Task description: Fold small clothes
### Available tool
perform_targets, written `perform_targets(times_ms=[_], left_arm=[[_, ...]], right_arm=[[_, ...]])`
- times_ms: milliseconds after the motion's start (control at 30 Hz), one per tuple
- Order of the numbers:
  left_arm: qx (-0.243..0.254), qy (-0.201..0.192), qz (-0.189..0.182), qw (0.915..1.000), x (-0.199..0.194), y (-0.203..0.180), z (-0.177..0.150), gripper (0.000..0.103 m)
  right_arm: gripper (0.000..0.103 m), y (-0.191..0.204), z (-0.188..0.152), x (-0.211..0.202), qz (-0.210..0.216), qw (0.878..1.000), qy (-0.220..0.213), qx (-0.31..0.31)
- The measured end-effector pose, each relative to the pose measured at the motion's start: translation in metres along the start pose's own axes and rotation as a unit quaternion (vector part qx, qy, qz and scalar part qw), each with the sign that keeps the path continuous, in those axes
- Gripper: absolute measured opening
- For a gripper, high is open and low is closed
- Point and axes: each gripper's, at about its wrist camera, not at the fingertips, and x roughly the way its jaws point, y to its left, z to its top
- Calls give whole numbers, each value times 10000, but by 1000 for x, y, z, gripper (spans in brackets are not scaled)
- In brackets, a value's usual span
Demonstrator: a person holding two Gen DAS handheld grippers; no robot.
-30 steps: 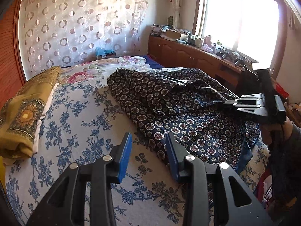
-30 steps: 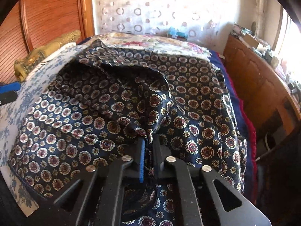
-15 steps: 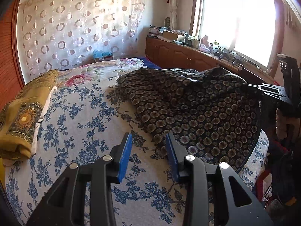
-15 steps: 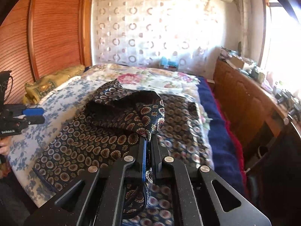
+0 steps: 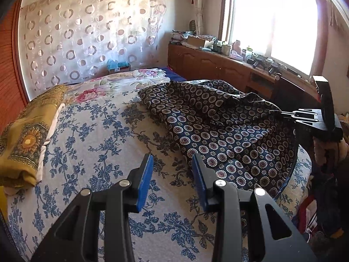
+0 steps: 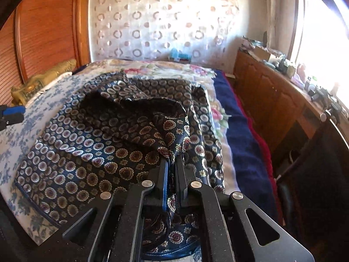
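Your right gripper (image 6: 171,163) is clamped on a fold of the dark patterned garment (image 6: 104,139), pinching the cloth between its blue pads and holding that edge raised off the bed (image 5: 91,135). Most of the garment lies spread over the blue-flowered bedspread, toward the side by the wooden cabinet (image 5: 209,65). Your left gripper (image 5: 172,163) hangs above bare bedspread just beside the garment's near edge, jaws parted, nothing between them.

No readable text or labels anywhere.
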Motion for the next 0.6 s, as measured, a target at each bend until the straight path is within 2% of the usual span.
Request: perform_targets(times_ms=[67,133,233,400,600], left_arm=[[-10,4,5,10000,0,0,0,35],[-17,7,0,10000,1,1,0,35],[17,11,-5,10000,2,-1,2,35],[18,17,-60,10000,8,-1,11,35],[61,26,-93,9999,17,-2,21,35]], right_arm=[[6,-2,-2,2,2,10000,39,49],[19,-4,-2,1,-66,9999,28,72],[32,-11,1,-6,-72,9998,-92,157],[33,-8,21,-18,23,9995,-296,107],[34,20,51,-10,415,9980,-421,-236]])
